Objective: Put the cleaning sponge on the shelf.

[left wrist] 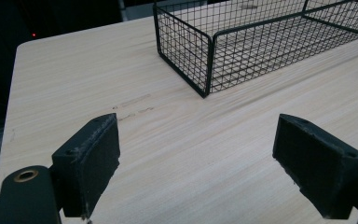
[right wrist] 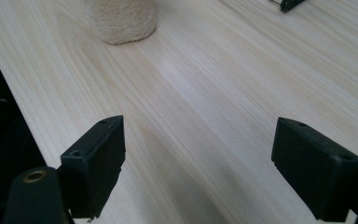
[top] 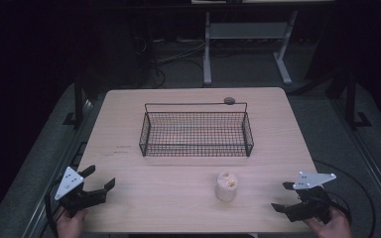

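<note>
A black wire basket (top: 196, 150) stands in the middle of the light wooden table (top: 129, 203), with nothing visible inside it. A short pale, rough-surfaced cylinder (top: 226, 186) stands upright in front of the basket, toward the right. My left gripper (top: 99, 181) hovers open over the table's front left corner, jaws wide apart and pointing toward the basket (left wrist: 242, 51). Over the front right corner, my right gripper (top: 283, 196) is open too, pointing left toward the cylinder (right wrist: 121, 21). Nothing lies between either pair of jaws.
A small dark round object (top: 229, 100) sits at the basket's back rim. Beyond the table stand white frame legs (top: 207, 54) and cables on the dark floor. Faint pencil marks (left wrist: 133, 106) are on the wood left of the basket.
</note>
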A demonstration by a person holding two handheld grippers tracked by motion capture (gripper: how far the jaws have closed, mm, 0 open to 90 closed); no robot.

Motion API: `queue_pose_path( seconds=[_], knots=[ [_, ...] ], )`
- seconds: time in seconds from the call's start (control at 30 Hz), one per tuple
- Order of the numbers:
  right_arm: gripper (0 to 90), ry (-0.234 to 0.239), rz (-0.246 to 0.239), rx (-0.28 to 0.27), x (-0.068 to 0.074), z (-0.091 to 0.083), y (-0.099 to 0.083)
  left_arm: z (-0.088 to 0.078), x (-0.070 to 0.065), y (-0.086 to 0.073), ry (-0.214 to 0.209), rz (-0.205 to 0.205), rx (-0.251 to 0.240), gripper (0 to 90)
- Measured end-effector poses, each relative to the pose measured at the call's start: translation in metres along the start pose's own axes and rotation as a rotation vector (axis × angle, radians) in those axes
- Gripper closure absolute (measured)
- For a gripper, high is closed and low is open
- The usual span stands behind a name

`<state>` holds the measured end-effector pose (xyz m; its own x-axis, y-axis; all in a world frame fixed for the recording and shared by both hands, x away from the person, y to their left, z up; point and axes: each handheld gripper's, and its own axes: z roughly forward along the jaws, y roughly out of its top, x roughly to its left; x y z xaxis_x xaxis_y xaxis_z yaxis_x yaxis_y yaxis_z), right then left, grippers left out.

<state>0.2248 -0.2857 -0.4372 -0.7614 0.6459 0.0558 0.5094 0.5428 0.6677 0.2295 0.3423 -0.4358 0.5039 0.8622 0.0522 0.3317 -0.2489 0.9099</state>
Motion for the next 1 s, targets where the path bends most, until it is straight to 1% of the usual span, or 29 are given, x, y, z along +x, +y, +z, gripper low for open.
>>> queue_pose_path(
  seconds=[0.07,0.17,0.4,0.53,0.6,0.67,0.8,1.0],
  knots=[
    [16.9,0.001,0.002,0.001,0.001,0.0,0.001,0.0,0.0,0.0,0.002,-0.001,0.002,13.9],
    [16.9,0.004,-0.007,0.007,0.003,0.001,0.003,0.001,0.0,0.0,0.001,-0.002,0.001,13.9],
    [16.6,0.035,-0.03,0.045,0.008,0.006,0.013,0.0,-0.002,0.0,0.0,0.003,0.002,13.9],
    [16.6,0.037,-0.066,0.055,0.013,0.005,0.023,-0.001,-0.001,-0.001,0.003,-0.006,-0.001,13.9],
    [16.6,0.052,-0.081,0.06,0.015,0.006,0.027,-0.001,0.0,0.0,0.006,-0.004,-0.003,14.0],
    [16.5,0.056,-0.095,0.065,0.016,0.007,0.031,-0.002,-0.001,-0.001,0.007,-0.002,-0.003,13.9],
    [16.2,0.066,-0.102,0.071,0.019,0.011,0.038,-0.002,-0.001,0.0,0.006,-0.005,-0.003,14.0],
    [16.1,0.082,-0.132,0.081,0.025,0.012,0.048,-0.001,-0.001,-0.001,0.003,-0.007,0.0,14.0]
  ],
)
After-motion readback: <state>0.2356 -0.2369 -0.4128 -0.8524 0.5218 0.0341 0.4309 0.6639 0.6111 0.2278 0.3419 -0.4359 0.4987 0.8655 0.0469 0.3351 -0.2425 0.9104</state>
